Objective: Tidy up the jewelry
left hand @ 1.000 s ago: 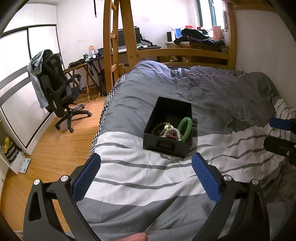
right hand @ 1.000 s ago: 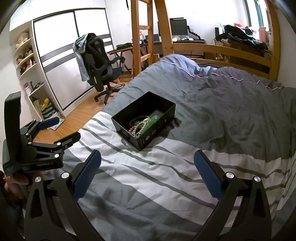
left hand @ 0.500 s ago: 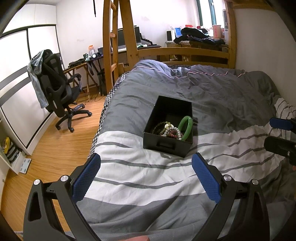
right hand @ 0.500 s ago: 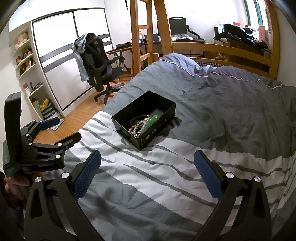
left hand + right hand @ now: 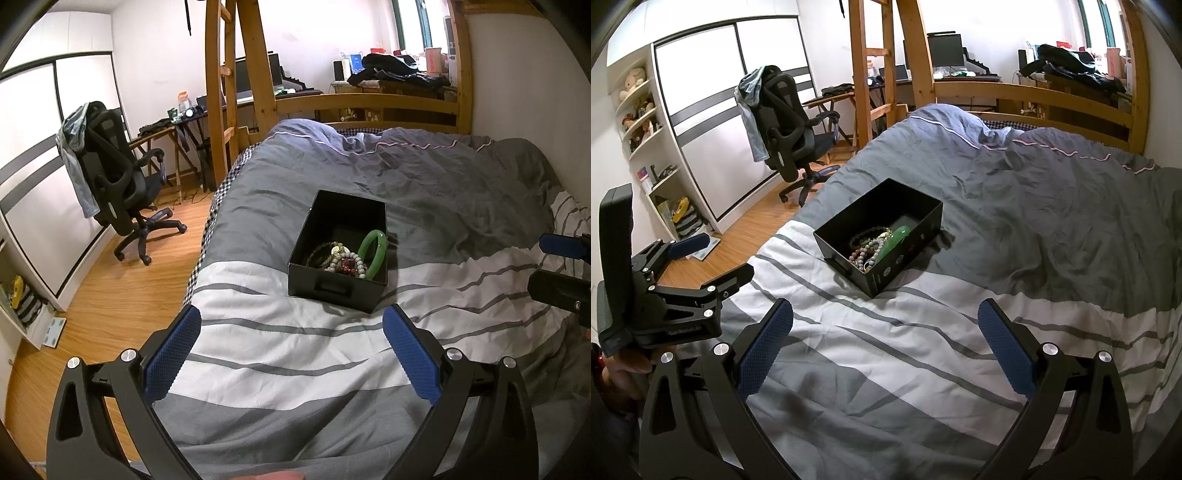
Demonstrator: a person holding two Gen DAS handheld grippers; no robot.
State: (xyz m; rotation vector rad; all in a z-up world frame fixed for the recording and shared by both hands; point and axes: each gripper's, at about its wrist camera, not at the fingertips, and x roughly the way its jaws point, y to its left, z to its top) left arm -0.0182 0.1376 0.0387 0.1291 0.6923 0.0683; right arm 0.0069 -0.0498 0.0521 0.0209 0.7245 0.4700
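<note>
A black box (image 5: 338, 251) sits on a grey striped bed (image 5: 295, 343), ahead of both pairs of fingers. Inside lie beaded bracelets (image 5: 338, 256) and a green bangle (image 5: 375, 253). Left gripper (image 5: 291, 350) and right gripper (image 5: 884, 341) hover with fingers spread wide, empty.

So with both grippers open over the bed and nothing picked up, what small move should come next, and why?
Probably ease the left gripper forward and down toward the black box. Its jaws are wide open and empty, and the box sits just ahead of it on the duvet. The green bangle leans against the box's right wall, apart enough from the tangled beaded bracelets to be an easy first pick. The right gripper is also open and empty.
</note>
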